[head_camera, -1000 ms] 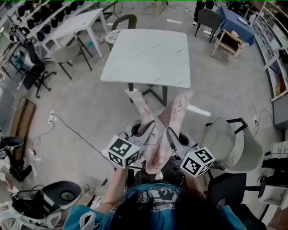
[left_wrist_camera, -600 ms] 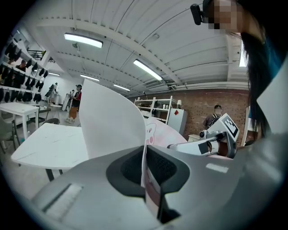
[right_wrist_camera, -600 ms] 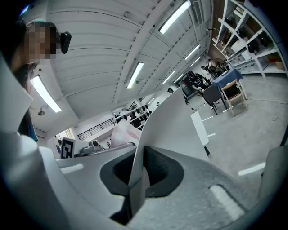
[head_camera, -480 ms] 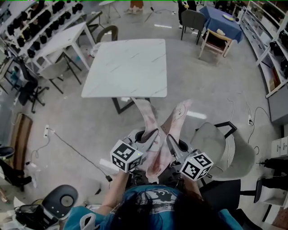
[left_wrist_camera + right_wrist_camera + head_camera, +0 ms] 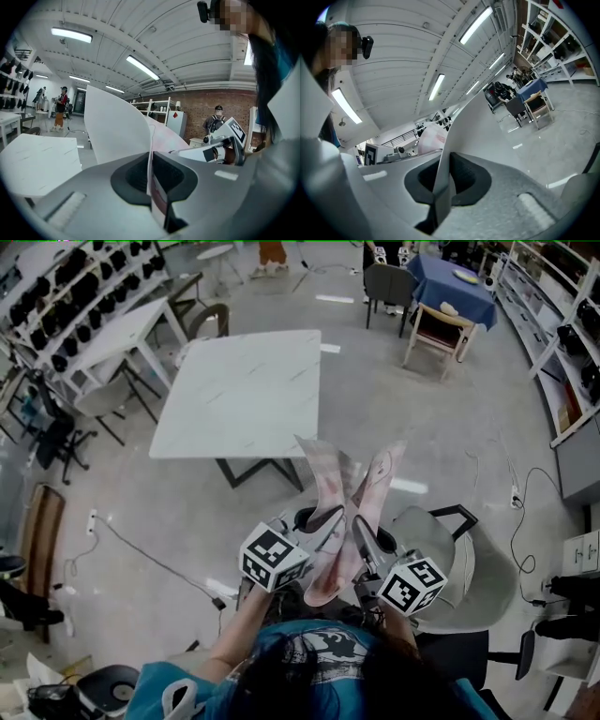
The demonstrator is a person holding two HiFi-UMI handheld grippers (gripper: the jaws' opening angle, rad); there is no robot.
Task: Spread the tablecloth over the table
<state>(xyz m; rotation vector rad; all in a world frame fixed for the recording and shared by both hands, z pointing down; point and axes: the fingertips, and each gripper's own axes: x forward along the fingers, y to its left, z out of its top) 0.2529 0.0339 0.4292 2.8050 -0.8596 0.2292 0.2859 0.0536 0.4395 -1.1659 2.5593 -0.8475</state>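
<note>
In left hand-held gripper and right hand-held gripper, tablecloth.

The table stands ahead and left of the tablecloth, a chair just right of it.

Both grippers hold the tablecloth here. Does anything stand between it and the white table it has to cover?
Nothing visible does. The tablecloth, pinched in the left gripper and right gripper, faces the table across bare floor, and the tabletop shows nothing on it. The grey chair sits off to the right, outside that path.
</note>
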